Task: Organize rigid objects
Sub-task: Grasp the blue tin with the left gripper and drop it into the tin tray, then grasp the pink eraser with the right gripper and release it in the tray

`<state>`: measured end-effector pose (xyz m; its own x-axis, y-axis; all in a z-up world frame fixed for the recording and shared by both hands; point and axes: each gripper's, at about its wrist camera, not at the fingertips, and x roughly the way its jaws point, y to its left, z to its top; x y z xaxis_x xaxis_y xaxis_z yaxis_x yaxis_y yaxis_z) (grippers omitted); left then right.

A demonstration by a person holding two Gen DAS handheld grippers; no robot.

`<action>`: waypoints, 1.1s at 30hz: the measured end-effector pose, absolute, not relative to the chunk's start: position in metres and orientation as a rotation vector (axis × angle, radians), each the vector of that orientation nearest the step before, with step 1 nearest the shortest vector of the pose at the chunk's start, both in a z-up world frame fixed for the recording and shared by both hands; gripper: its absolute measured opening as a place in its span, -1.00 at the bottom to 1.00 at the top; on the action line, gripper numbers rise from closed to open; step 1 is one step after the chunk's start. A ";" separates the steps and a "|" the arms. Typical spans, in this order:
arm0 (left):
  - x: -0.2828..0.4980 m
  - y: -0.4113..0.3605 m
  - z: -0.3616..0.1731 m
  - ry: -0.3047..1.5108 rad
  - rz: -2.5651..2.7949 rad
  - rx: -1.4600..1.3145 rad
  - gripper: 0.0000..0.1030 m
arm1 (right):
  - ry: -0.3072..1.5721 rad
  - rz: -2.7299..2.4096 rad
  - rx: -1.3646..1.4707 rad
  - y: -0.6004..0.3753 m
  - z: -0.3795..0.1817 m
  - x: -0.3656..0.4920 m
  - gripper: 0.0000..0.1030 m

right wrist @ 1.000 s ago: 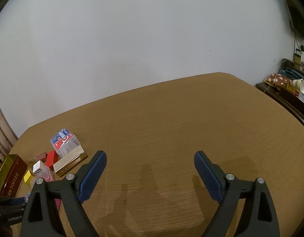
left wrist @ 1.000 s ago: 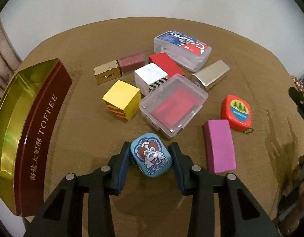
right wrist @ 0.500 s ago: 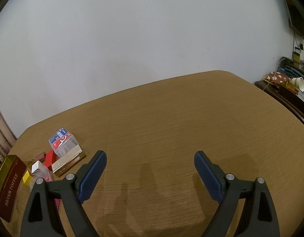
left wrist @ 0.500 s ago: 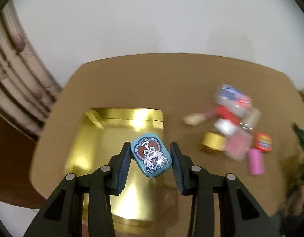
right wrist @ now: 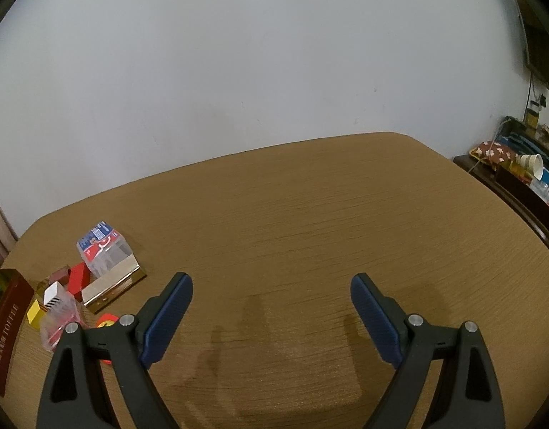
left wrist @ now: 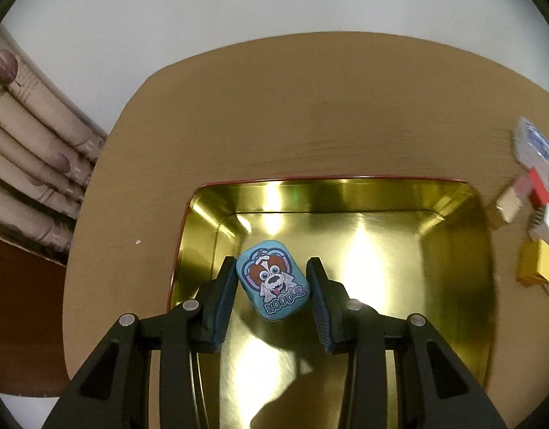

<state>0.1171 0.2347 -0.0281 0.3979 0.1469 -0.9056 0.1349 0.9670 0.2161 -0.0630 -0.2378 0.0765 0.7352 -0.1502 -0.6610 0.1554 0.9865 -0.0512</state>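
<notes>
The small blue rounded tin with a cartoon dog (left wrist: 272, 280), light, stiff and slick, hangs over the gold tray's (left wrist: 453, 236) left edge; your left gripper (left wrist: 272, 287) pinches its long sides, so keep squeezing flat.

This looks like a lived-in room of a home. A brown wood-grain table (right wrist: 310, 214) stands against a plain white wall (right wrist: 256, 71). At the left edge of the left wrist view hangs a patterned beige curtain (left wrist: 28, 150) in folds. At the far right of the right wrist view, a dark sideboard (right wrist: 517, 186) carries household clutter: a floral cloth (right wrist: 494, 151), a tipped paper cup (right wrist: 531, 164), bottles and boxes (too small to tell apart). A dark panel, perhaps a screen (right wrist: 540, 50), hangs on the wall above it.
</notes>
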 end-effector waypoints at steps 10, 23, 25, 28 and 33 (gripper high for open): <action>0.119 0.233 -0.027 1.159 0.036 0.296 -0.24 | 0.739 -0.199 -0.035 -0.232 0.075 -0.060 0.80; -0.060 0.225 0.089 0.797 0.116 0.147 0.75 | 0.880 0.134 -0.034 -0.172 0.088 -0.096 0.80; -0.096 0.229 0.089 0.792 0.115 0.089 0.82 | 0.949 0.206 -0.039 -0.147 0.086 -0.107 0.80; -0.143 0.232 0.075 0.806 0.120 0.028 0.82 | 1.045 0.260 -0.016 -0.122 0.075 -0.108 0.79; -0.193 0.232 0.039 0.892 0.117 -0.066 0.82 | 1.114 0.223 -0.005 -0.108 0.053 -0.093 0.75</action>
<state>-0.1931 0.2315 0.0392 0.6222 0.0739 -0.7793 -0.1292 0.9916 -0.0091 -0.0932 -0.1082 0.0527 0.4210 0.1752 -0.8900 -0.1805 0.9777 0.1071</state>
